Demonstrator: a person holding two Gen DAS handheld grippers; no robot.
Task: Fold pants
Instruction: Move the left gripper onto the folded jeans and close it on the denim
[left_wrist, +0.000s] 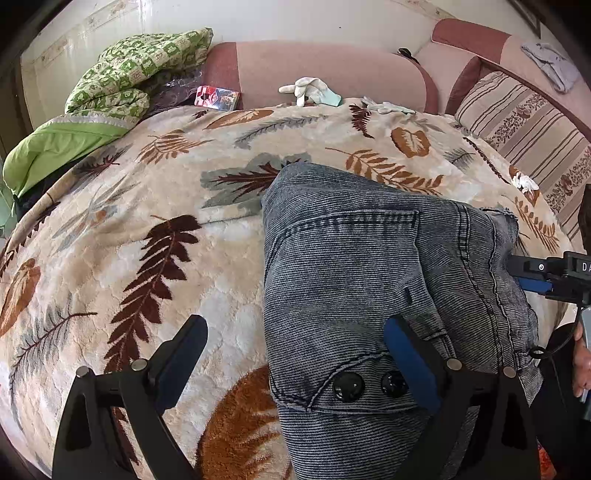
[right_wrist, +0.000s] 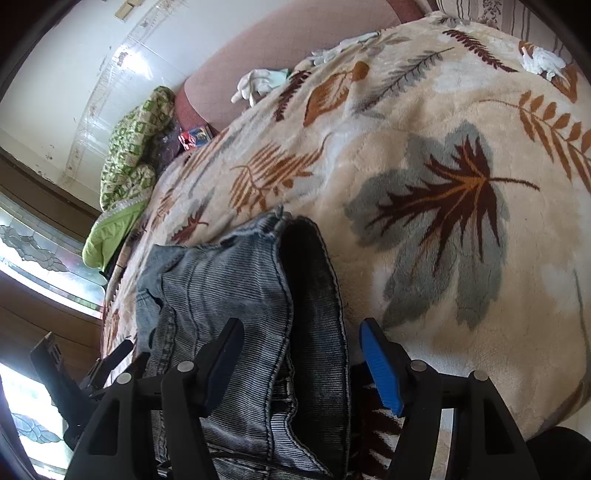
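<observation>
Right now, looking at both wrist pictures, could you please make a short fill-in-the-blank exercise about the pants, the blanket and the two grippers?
1. The grey pants lie on a blanket printed with ____.
2. The jaws of the left gripper stand ____, with its blue pad over the pants.
3. Near the left gripper, the pants show two dark round ____.
4. The right gripper has a thick edge of the ____ between its open jaws.

Missing words: leaves; open; buttons; pants
</observation>
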